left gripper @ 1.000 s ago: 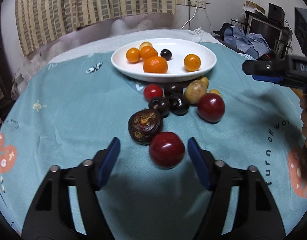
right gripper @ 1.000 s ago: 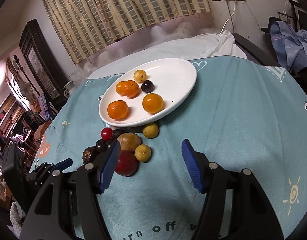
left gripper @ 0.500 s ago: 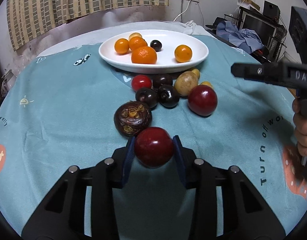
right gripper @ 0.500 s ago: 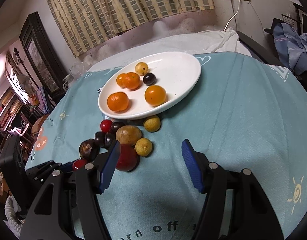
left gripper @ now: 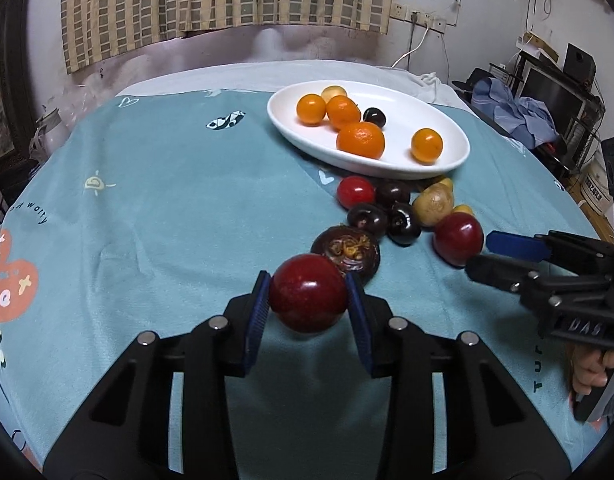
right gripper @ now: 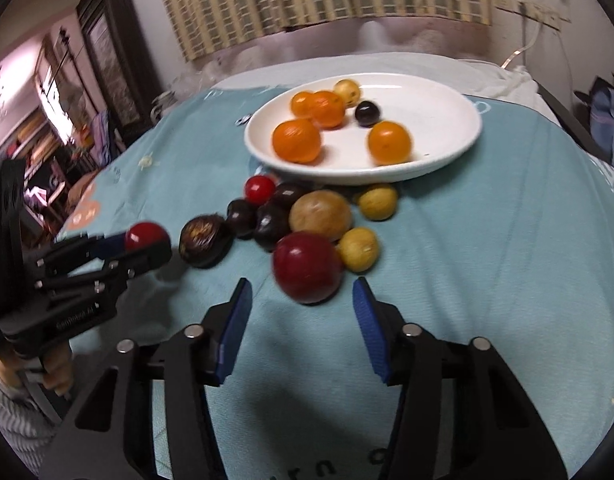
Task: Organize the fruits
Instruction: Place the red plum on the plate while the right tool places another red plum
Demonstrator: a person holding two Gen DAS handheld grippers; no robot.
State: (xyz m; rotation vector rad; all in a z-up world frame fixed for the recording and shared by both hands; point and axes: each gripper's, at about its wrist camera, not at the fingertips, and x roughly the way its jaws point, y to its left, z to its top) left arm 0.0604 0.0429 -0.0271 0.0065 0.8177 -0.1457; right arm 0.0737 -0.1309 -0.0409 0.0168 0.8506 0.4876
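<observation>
Teal tablecloth [left gripper: 167, 200], white plate [left gripper: 447, 136] half loaded; left gripper [left gripper: 309, 306] has just clamped red plum [left gripper: 308, 298] and lifted; right gripper [right gripper: 303, 320], jaws apart, now closing on second plum [right gripper: 307, 267]; plate drops next.

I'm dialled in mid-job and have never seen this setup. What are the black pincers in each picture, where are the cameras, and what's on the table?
There is no robot here. A person holds a hand-held claw in each hand, and a wide-angle camera on each one looks forward along its two blue-padded fingers.

The left wrist view shows the left claw shut on a red plum, lifted a little off the cloth. The other claw enters that picture from the right.

The right wrist view shows the right claw open, with a second red plum lying on the cloth between and just ahead of its fingers, not yet gripped.

On the blue tablecloth stands a white plate holding oranges and a few smaller fruits. In front of the plate lies a loose cluster: dark, yellow and brown fruits and a small red one.
</observation>
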